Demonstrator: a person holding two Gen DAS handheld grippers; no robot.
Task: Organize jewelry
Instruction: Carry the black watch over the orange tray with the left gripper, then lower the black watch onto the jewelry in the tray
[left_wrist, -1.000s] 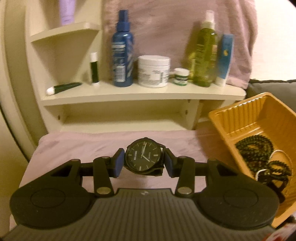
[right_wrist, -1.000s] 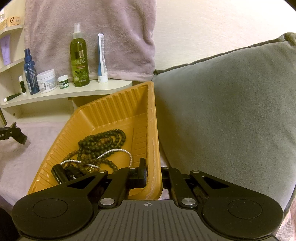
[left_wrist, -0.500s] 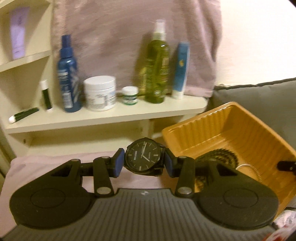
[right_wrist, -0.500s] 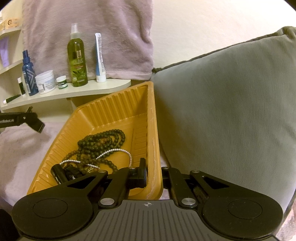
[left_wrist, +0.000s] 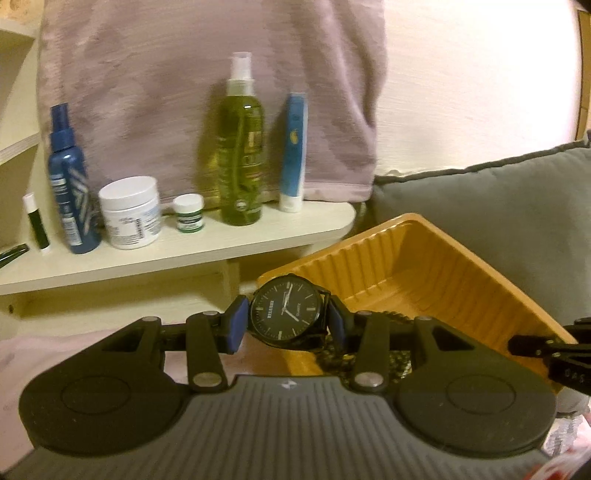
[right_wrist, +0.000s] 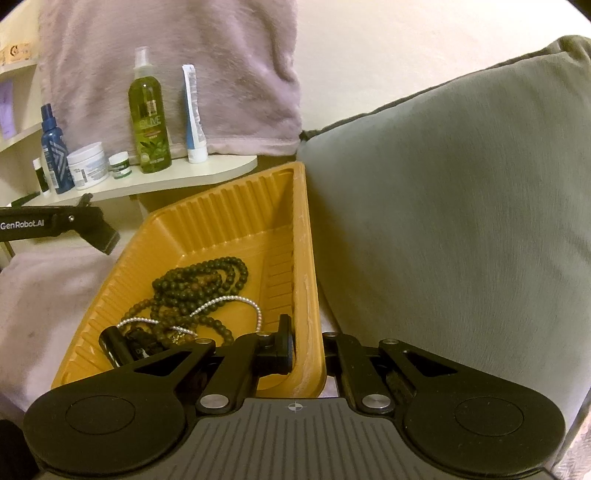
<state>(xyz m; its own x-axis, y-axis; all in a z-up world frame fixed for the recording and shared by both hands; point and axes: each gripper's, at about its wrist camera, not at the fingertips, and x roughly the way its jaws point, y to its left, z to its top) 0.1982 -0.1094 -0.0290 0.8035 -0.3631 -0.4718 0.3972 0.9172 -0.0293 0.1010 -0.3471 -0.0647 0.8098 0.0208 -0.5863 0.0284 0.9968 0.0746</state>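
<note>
A black wristwatch (left_wrist: 287, 312) with a dark dial sits clamped between the blue pads of my left gripper (left_wrist: 288, 325), held above the near left edge of the orange ribbed tray (left_wrist: 436, 266). In the right wrist view my right gripper (right_wrist: 308, 347) is shut on the tray's near right rim (right_wrist: 308, 295), one finger inside the wall and one outside. Inside the tray lie dark bead strands (right_wrist: 199, 284), a thin silver chain (right_wrist: 221, 304) and a black item (right_wrist: 118, 345). The left gripper's finger (right_wrist: 92, 230) shows at the tray's left side.
A cream shelf (left_wrist: 177, 254) behind the tray carries a blue spray bottle (left_wrist: 70, 192), a white jar (left_wrist: 131, 212), a small green jar (left_wrist: 189, 213), an olive spray bottle (left_wrist: 242, 155) and a blue tube (left_wrist: 293, 151). A grey cushion (right_wrist: 461, 206) presses against the tray's right side. Pinkish fabric (right_wrist: 48, 291) covers the surface.
My left gripper has carried the watch to the right, from over the pink fabric to the tray's left edge. The right gripper keeps its hold on the rim without moving.
</note>
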